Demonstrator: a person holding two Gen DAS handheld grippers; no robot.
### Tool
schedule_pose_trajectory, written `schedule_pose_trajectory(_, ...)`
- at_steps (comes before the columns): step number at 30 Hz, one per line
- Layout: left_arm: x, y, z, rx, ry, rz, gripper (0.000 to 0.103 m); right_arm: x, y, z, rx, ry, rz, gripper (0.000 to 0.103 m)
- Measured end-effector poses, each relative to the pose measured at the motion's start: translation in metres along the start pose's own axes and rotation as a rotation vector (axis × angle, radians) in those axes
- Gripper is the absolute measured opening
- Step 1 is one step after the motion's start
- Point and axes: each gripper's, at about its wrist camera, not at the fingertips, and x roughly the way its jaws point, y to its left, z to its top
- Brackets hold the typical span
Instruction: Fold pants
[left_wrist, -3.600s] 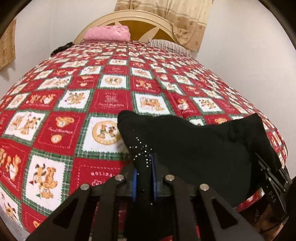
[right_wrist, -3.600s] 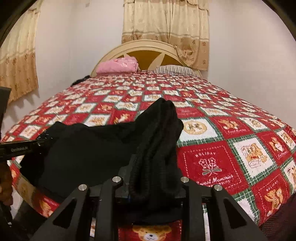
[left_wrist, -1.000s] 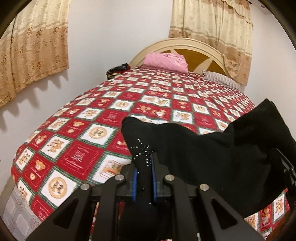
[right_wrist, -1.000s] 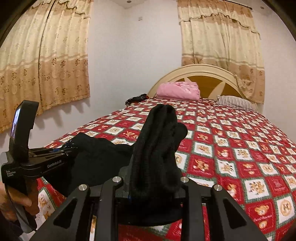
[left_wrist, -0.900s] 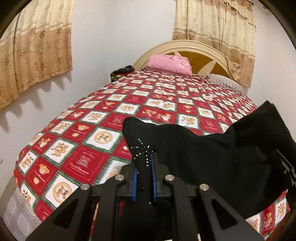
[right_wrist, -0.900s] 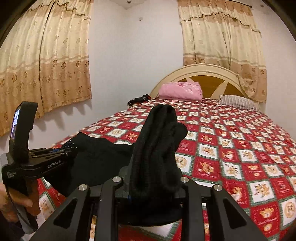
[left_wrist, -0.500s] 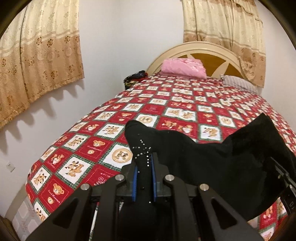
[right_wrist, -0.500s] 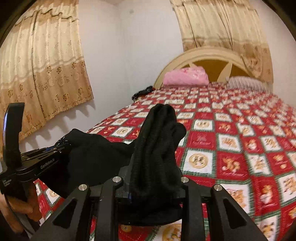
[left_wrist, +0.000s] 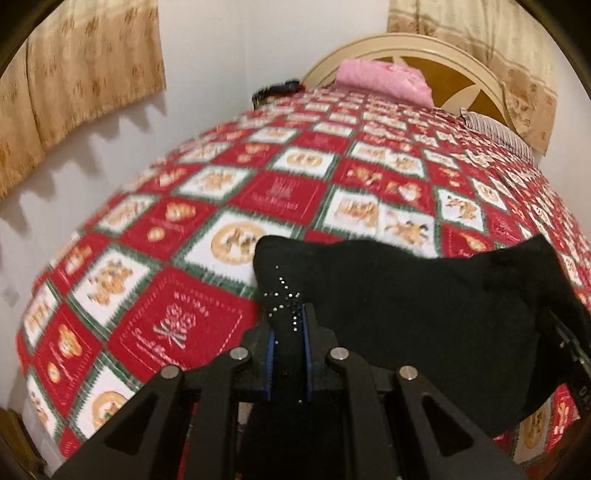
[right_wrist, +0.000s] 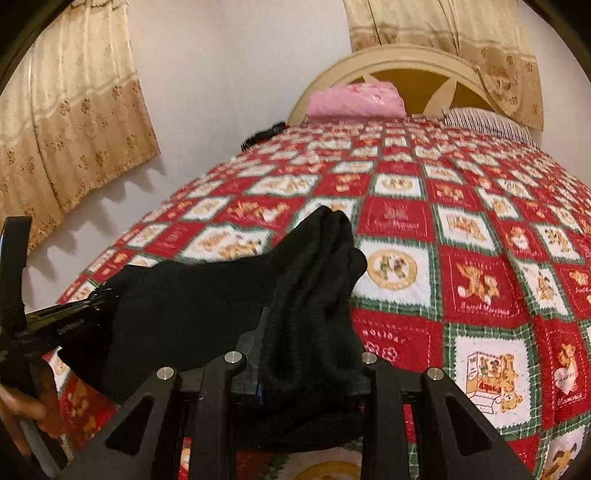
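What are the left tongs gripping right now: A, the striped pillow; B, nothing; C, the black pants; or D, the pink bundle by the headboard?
C: the left tongs are clamped on the black pants, at a corner dotted with small studs.

You hold the pants stretched between your left gripper and right gripper, above the bed's near end; pillows lie far behind.

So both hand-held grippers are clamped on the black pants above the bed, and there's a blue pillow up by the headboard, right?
Not quite: the pillow by the headboard is pink, as the right wrist view shows. Both the left hand-held gripper and right hand-held gripper do clamp the black pants.
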Motion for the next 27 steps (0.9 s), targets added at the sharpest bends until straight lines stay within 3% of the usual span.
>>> schedule_pose_trajectory(5, 0.007, 0.007, -0.008, -0.020, 0.047, -0.022, 0.025, 0.010, -0.005, -0.002, 0.018, 0.049, -0.003, 0.028)
schedule_pose_trajectory(8, 0.008, 0.007, -0.009, -0.004, 0.042, 0.011, 0.038, 0.017, -0.004, -0.003, 0.004, 0.086, -0.022, 0.028)
schedule_pose_trajectory(10, 0.008, 0.011, -0.010, -0.015, 0.044, 0.028, 0.053, 0.020, -0.004, -0.003, -0.013, 0.111, -0.030, 0.028)
schedule_pose_trajectory(12, 0.008, 0.014, -0.014, -0.013, 0.040, 0.041, 0.059, 0.020, -0.004, -0.004, -0.030, 0.122, -0.036, 0.029)
schedule_pose_trajectory(19, 0.008, -0.002, -0.022, 0.091, -0.031, 0.131, 0.059, 0.023, -0.003, -0.006, -0.043, 0.126, -0.053, 0.030)
schedule_pose_trajectory(24, 0.009, 0.006, -0.019, 0.050, -0.023, 0.111, 0.059, 0.024, -0.003, -0.006, -0.046, 0.139, -0.058, 0.033)
schedule_pose_trajectory(27, 0.008, 0.003, -0.021, 0.059, -0.025, 0.121, 0.059, 0.023, -0.001, -0.006, -0.064, 0.144, -0.075, 0.039)
